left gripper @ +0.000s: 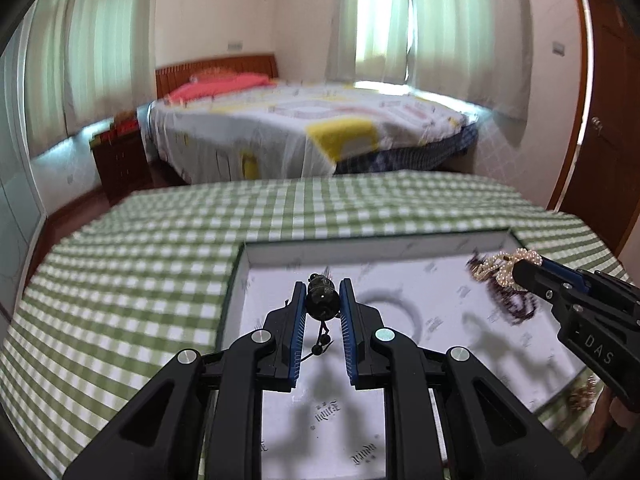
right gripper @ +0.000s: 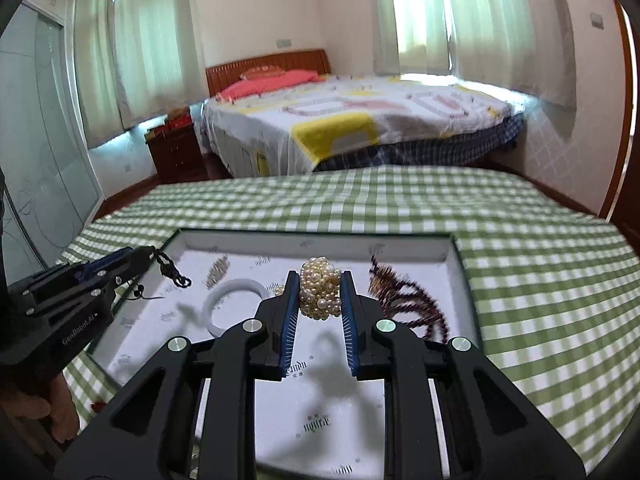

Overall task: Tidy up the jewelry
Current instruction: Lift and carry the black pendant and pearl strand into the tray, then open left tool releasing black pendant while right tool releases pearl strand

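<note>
— From the left wrist view, what do you count?

— Two grippers. The left gripper (left gripper: 323,300) is closed down on one dark bead pendant (left gripper: 322,300), its cord dangling between the fingers above the white tray (left gripper: 280,256). At the right, the right gripper (left gripper: 520,272) comes in pinching one cluster of pearls (left gripper: 508,266). Under it lies one dark reddish bead strand (left gripper: 516,308), blurred. The tray sits on the desk (left gripper: 140,264) with the green check cloth.

— And the right wrist view?

— Same two grippers. The right gripper (right gripper: 320,296) is narrowed onto the pearl cluster (right gripper: 321,294), held over the tray (right gripper: 466,280). The left gripper (right gripper: 148,256) at the left edge holds a black cord (right gripper: 172,270); the pendant itself is hidden here. This view adds one white bangle (right gripper: 236,300) lying flat in the tray and one small metallic piece (right gripper: 218,272) behind it, and shows the reddish strand (right gripper: 404,300) fanned out just right of the pearls
</note>
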The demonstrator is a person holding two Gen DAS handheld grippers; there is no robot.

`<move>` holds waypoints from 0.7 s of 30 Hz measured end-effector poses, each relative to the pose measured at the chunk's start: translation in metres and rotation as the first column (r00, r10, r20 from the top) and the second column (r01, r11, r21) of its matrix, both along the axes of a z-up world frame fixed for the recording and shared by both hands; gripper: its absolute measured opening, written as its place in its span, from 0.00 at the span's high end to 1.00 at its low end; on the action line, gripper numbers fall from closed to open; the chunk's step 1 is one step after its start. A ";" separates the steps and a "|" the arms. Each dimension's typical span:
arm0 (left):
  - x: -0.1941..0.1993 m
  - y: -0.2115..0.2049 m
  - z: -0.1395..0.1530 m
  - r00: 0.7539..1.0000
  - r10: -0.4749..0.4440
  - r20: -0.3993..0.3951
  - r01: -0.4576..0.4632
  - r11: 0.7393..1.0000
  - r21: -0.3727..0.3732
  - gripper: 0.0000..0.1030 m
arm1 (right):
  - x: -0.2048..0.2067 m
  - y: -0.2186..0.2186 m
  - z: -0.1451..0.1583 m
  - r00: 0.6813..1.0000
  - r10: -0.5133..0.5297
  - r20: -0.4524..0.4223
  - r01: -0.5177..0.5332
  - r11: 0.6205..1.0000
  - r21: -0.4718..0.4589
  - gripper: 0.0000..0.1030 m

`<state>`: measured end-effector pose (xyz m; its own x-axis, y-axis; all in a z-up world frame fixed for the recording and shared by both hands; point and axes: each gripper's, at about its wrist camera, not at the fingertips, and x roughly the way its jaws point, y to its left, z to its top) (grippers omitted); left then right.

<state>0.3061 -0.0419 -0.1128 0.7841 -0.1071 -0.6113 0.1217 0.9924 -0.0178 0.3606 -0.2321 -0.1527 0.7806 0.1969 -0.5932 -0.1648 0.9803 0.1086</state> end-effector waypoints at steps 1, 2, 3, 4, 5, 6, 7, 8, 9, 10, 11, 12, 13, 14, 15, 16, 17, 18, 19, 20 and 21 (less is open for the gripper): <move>0.003 0.001 -0.005 1.000 0.002 -0.016 -0.002 1.000 0.000 0.83 | 0.005 0.001 -0.006 1.000 0.001 -0.016 -0.001 1.000 -0.006 0.80; 0.007 0.002 -0.011 0.999 0.006 -0.035 -0.006 1.000 0.000 0.83 | 0.009 0.003 -0.011 0.999 0.002 -0.033 -0.002 1.000 -0.012 0.80; 0.009 0.003 -0.014 0.999 0.008 -0.044 -0.008 1.000 0.002 0.83 | 0.012 0.004 -0.015 0.999 0.001 -0.044 -0.002 1.000 -0.014 0.80; 0.012 0.004 -0.019 0.998 0.011 -0.057 -0.010 1.000 0.005 0.83 | 0.015 0.005 -0.019 0.998 0.000 -0.061 -0.001 1.000 -0.015 0.80; 0.013 0.004 -0.022 0.998 0.013 -0.067 -0.013 1.000 0.008 0.83 | 0.017 0.006 -0.023 0.997 0.000 -0.075 -0.001 1.000 -0.017 0.80; 0.014 0.005 -0.025 0.997 0.014 -0.076 -0.013 1.000 0.010 0.83 | 0.019 0.006 -0.025 0.996 0.000 -0.085 -0.002 1.000 -0.020 0.80; 0.016 0.004 -0.028 0.996 0.013 -0.086 -0.012 1.000 0.009 0.83 | 0.021 0.006 -0.029 0.995 0.002 -0.100 -0.005 1.000 -0.025 0.80; 0.017 0.004 -0.030 0.995 0.012 -0.096 -0.011 1.000 0.010 0.83 | 0.022 0.006 -0.031 0.993 0.006 -0.116 -0.009 1.000 -0.026 0.80; 0.017 0.003 -0.032 0.995 0.012 -0.103 -0.011 1.000 0.010 0.83 | 0.024 0.006 -0.033 0.992 0.005 -0.129 -0.008 1.000 -0.023 0.80; 0.017 0.003 -0.035 0.993 0.010 -0.116 -0.009 1.000 0.008 0.83 | 0.025 0.006 -0.033 0.991 0.003 -0.130 -0.006 1.000 -0.022 0.80; 0.016 0.003 -0.036 0.992 0.009 -0.123 -0.009 1.000 0.006 0.83 | 0.025 0.005 -0.034 0.991 0.002 -0.137 -0.006 1.000 -0.025 0.80; 0.016 0.003 -0.037 0.991 0.011 -0.130 -0.010 1.000 0.006 0.83 | 0.026 0.005 -0.035 0.989 0.003 -0.151 -0.007 1.000 -0.027 0.80; 0.016 0.004 -0.037 0.991 0.012 -0.131 -0.012 1.000 0.001 0.83 | 0.026 0.005 -0.037 0.987 0.003 -0.162 -0.008 1.000 -0.025 0.80; 0.017 0.004 -0.036 0.991 0.011 -0.133 -0.012 1.000 -0.001 0.83 | 0.026 0.004 -0.038 0.985 0.004 -0.170 -0.008 1.000 -0.022 0.80; 0.017 0.003 -0.037 0.991 0.007 -0.137 -0.008 1.000 -0.002 0.81 | 0.026 0.004 -0.039 0.985 0.002 -0.175 -0.006 1.000 -0.020 0.79; 0.017 0.003 -0.037 0.990 0.004 -0.142 -0.004 1.000 -0.001 0.79 | 0.026 0.004 -0.039 0.984 0.001 -0.176 -0.004 1.000 -0.020 0.79; 0.018 0.003 -0.038 0.989 0.003 -0.146 -0.003 1.000 0.001 0.77 | 0.027 0.005 -0.039 0.984 0.001 -0.177 -0.005 1.000 -0.019 0.78; 0.017 0.002 -0.038 0.988 0.001 -0.154 -0.001 1.000 0.002 0.71 | 0.027 0.005 -0.040 0.984 0.002 -0.178 -0.006 1.000 -0.019 0.78; 0.017 0.002 -0.039 0.988 0.001 -0.154 -0.001 1.000 0.000 0.64 | 0.027 0.005 -0.040 0.984 0.003 -0.178 -0.007 1.000 -0.021 0.75; 0.016 0.002 -0.038 0.988 0.002 -0.151 -0.002 1.000 0.000 0.61 | 0.026 0.005 -0.040 0.984 0.002 -0.177 -0.006 1.000 -0.021 0.70; 0.015 0.002 -0.038 0.989 0.003 -0.146 -0.004 1.000 -0.002 0.55 | 0.026 0.006 -0.039 0.984 0.003 -0.176 -0.007 1.000 -0.021 0.69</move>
<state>0.3212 -0.0402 -0.1503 0.6868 -0.1059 -0.7191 0.1143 0.9928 -0.0370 0.3867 -0.2263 -0.1920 0.6628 0.1867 -0.7251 -0.1502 0.9819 0.1154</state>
